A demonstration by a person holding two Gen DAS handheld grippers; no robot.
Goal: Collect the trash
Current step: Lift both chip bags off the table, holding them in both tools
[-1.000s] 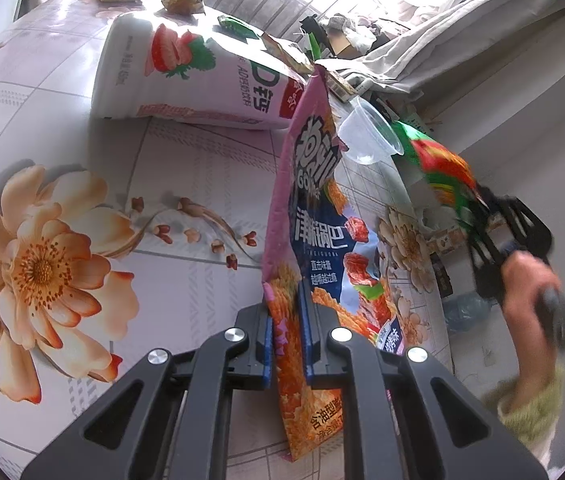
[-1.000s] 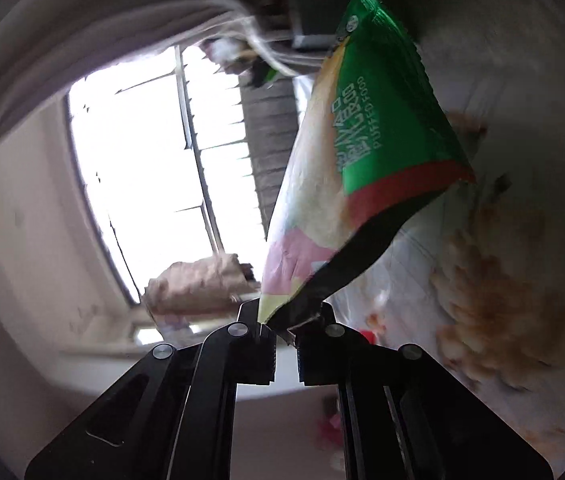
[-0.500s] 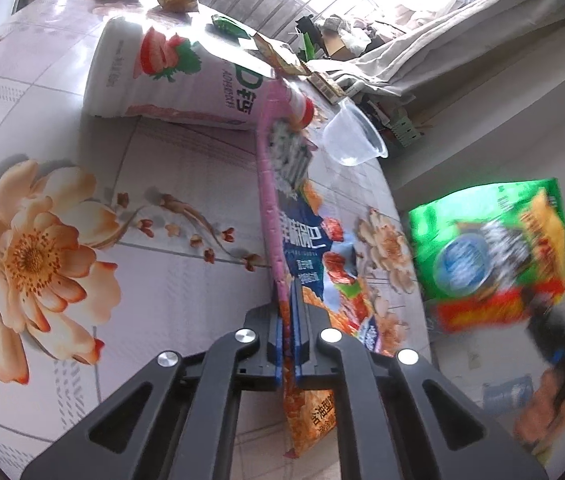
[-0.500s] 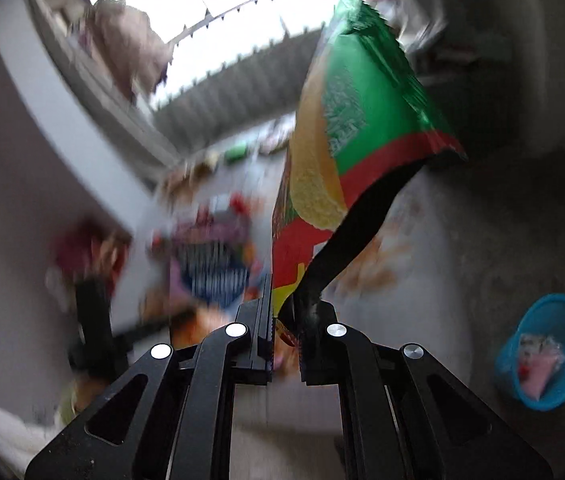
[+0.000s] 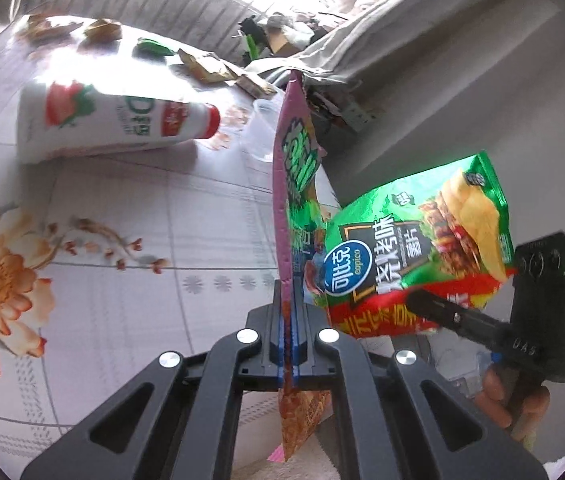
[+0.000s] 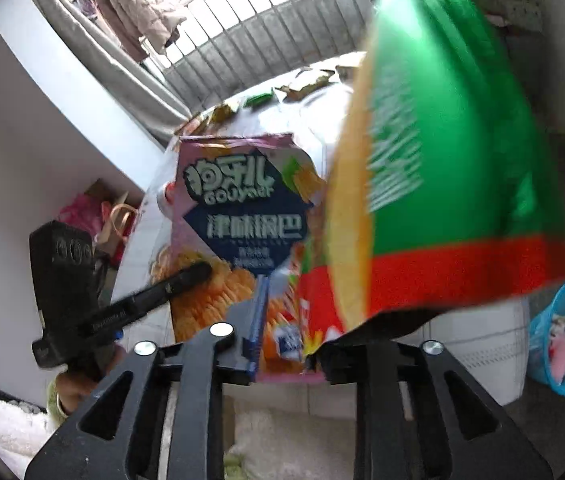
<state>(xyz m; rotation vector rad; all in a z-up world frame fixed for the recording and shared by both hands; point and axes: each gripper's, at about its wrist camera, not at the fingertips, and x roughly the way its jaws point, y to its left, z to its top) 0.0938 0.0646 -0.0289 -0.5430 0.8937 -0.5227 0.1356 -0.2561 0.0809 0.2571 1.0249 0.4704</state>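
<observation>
Left hand-held gripper (image 5: 291, 344): jaws clamped on pink snack bag (image 5: 287, 208), bag upright and edge-on, lifted above table (image 5: 122, 220). Right hand-held gripper (image 6: 288, 350): jaws have just been opening, now apart; green chip bag (image 6: 442, 184) between them, blurred, cannot tell whether pads touch it. In left view green bag hangs right of pink bag, off table's edge. Yoghurt bottle (image 5: 110, 120) lies on its side far left on table, clear cup (image 5: 260, 134) just right of it. Blue basket (image 6: 562, 332) on floor, far right.

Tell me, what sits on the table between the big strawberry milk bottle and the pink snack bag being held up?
A clear plastic cup, seen in the left wrist view, between the bottle and the bag.
</observation>
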